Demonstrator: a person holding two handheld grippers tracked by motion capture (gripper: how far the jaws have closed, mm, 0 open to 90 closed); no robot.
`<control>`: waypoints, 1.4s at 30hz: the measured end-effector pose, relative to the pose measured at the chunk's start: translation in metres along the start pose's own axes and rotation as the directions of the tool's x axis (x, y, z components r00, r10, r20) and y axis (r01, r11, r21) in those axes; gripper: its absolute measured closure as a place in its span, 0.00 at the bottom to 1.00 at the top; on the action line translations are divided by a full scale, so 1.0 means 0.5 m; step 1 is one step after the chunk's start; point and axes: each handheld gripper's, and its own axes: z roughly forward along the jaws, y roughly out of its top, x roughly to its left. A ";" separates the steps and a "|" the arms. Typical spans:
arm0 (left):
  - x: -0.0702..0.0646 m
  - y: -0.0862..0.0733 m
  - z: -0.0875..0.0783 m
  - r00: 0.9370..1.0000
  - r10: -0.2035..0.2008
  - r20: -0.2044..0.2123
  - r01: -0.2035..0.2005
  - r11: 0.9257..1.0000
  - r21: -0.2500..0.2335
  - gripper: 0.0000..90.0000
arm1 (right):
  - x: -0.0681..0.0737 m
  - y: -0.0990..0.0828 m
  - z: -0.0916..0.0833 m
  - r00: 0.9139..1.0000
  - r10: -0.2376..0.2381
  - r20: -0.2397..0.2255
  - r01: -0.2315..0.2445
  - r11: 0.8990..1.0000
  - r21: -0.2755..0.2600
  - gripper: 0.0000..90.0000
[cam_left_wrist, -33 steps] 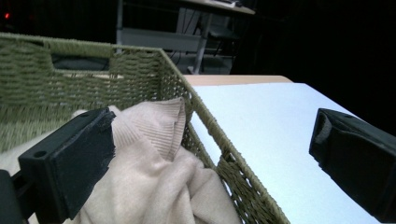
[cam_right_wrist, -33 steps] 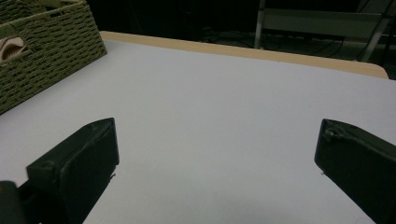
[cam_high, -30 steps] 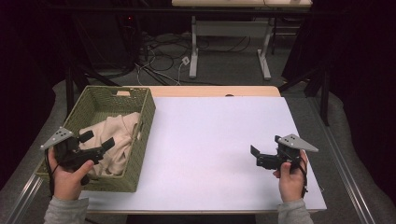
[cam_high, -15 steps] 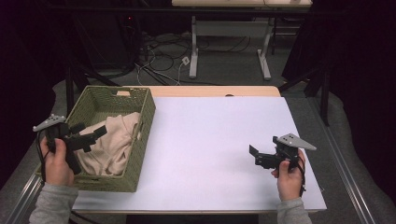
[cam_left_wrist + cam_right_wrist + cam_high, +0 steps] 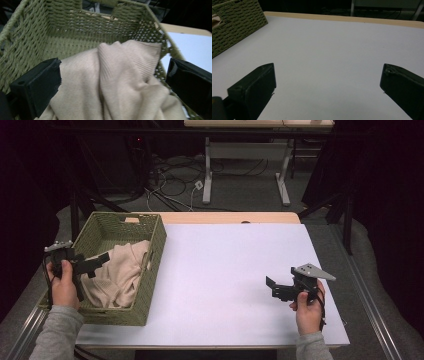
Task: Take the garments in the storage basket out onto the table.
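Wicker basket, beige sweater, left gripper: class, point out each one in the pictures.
Wicker basket (image 5: 156,251), high view, right wall.
Beige sweater (image 5: 117,82), left gripper view, ribbed fold at its middle.
Left gripper (image 5: 97,262), high view, between its fingertips.

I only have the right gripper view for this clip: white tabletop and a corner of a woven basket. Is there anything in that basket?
Observer: Yes. A beige knitted garment lies bunched inside the green woven basket.
Operator: Where is the other gripper?
Observer: The left gripper is over the basket's near left part, pointing at the garment, jaws wide open in its own view.
Operator: Has it grabbed the cloth?
Observer: No. The cloth lies between and beyond the open jaws, unclamped.
Operator: And the right gripper itself, seen from above?
Observer: The right gripper sits near the table's right front corner, open, held over bare white surface.
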 end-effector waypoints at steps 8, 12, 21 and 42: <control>0.011 -0.009 0.044 0.998 -0.041 -0.039 0.043 0.998 0.055 0.00 | -0.002 -0.004 0.005 1.000 0.005 0.001 -0.005 1.000 0.012 0.00; 0.017 -0.020 0.074 0.996 -0.057 -0.072 0.065 0.992 0.109 0.00 | -0.003 -0.005 0.005 1.000 0.010 -0.001 -0.010 1.000 0.022 0.01; 0.027 -0.037 0.103 0.990 -0.054 -0.132 0.079 0.977 0.196 0.00 | -0.003 -0.009 0.010 1.000 0.009 -0.001 -0.009 1.000 0.028 0.01; 0.030 -0.049 0.120 0.990 -0.012 -0.138 0.050 0.960 0.275 0.00 | 0.000 -0.014 0.017 1.000 0.001 -0.003 -0.001 0.999 0.051 0.01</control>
